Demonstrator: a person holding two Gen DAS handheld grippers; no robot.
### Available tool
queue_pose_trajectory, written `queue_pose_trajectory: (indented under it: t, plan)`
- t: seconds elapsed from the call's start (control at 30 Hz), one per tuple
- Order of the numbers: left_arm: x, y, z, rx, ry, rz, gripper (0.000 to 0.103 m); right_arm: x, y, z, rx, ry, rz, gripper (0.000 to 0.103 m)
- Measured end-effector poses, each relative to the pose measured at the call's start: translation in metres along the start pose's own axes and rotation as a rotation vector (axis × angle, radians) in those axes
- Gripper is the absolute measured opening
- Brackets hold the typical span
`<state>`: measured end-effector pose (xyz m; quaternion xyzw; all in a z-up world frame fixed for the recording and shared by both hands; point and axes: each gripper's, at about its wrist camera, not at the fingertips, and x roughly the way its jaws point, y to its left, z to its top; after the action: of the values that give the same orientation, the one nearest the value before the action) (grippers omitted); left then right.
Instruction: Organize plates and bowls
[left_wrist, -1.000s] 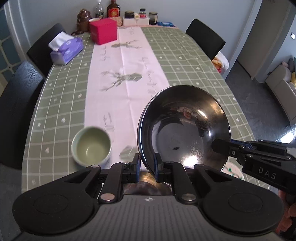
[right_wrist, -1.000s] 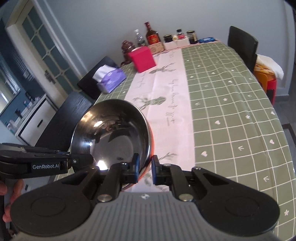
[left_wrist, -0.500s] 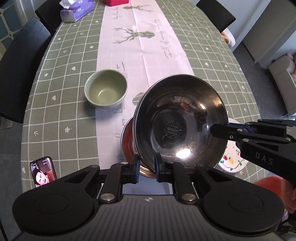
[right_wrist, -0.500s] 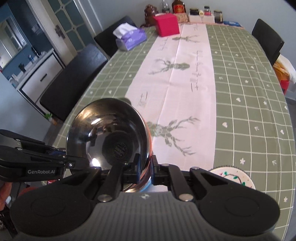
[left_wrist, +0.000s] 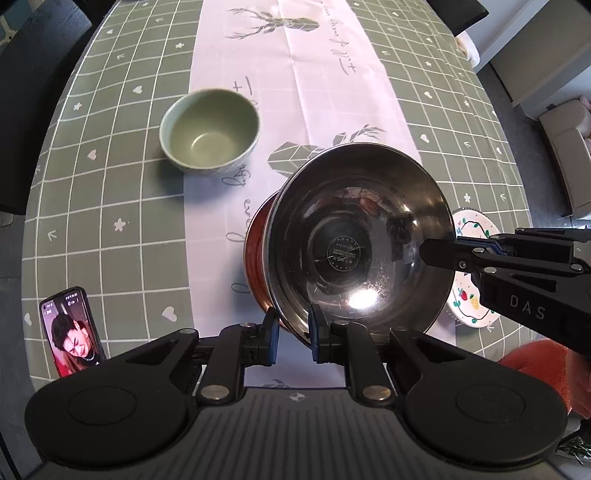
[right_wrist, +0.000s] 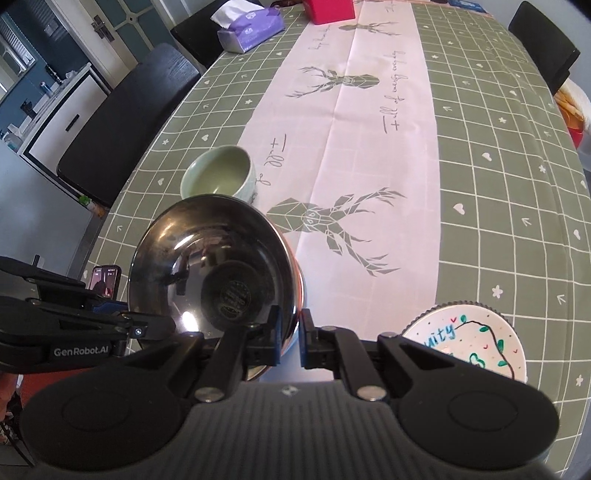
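Note:
Both grippers hold one shiny steel bowl (left_wrist: 360, 236) (right_wrist: 212, 271) by its rim. My left gripper (left_wrist: 293, 332) is shut on the near rim; my right gripper (right_wrist: 290, 338) is shut on the opposite rim, and shows in the left wrist view as a black arm (left_wrist: 436, 254) from the right. The bowl hangs tilted just over a red-brown bowl (left_wrist: 258, 254) on the table, mostly hidden beneath it. A pale green bowl (left_wrist: 208, 133) (right_wrist: 218, 177) stands empty beyond, to the left. A small white painted plate (left_wrist: 471, 271) (right_wrist: 469, 339) lies to the right.
A phone (left_wrist: 70, 334) with a lit screen lies at the near left table edge. The long table has a green checked cloth (right_wrist: 498, 155) and a pale runner (right_wrist: 369, 122). Black chairs (right_wrist: 122, 125) line the left side; a tissue pack (right_wrist: 249, 27) sits far back.
Both grippers have tipped downward and sunk with the steel bowl. The red-brown bowl, the phone and the painted plate have come into view beneath it.

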<state>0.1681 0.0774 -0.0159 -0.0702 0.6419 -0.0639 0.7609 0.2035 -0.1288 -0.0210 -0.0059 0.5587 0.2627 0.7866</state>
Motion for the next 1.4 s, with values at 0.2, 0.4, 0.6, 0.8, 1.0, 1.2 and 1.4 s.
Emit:
queue_pose_trajectory:
  t: [0.2, 0.4, 0.6, 0.8, 1.0, 1.2, 1.4]
  plan:
    - [0.008, 0.010, 0.000, -0.023, 0.013, -0.013, 0.019, 0.011, 0.007, 0.004, -0.023, 0.022, -0.018, 0.006]
    - [0.013, 0.013, 0.002, -0.021, 0.032, -0.005, 0.019, 0.016, 0.009, 0.008, -0.032, 0.036, -0.026, 0.006]
    - [0.019, 0.016, 0.004, -0.025, 0.040, 0.000, 0.021, 0.020, 0.009, 0.010, -0.041, 0.042, -0.045, 0.006]
    - [0.020, 0.017, 0.004, -0.024, 0.042, -0.006, 0.021, 0.023, 0.009, 0.010, -0.053, 0.031, -0.049, 0.005]
    - [0.011, 0.012, 0.004, 0.019, 0.005, 0.001, 0.042, 0.020, 0.011, 0.011, -0.066, 0.019, -0.061, 0.007]
    - [-0.015, 0.005, 0.007, 0.117, -0.080, 0.019, 0.051, 0.003, 0.011, 0.014, -0.073, -0.041, -0.064, 0.009]
    - [-0.042, 0.016, 0.014, 0.141, -0.227, -0.032, 0.055, -0.012, 0.009, 0.023, -0.053, -0.125, -0.026, 0.030]
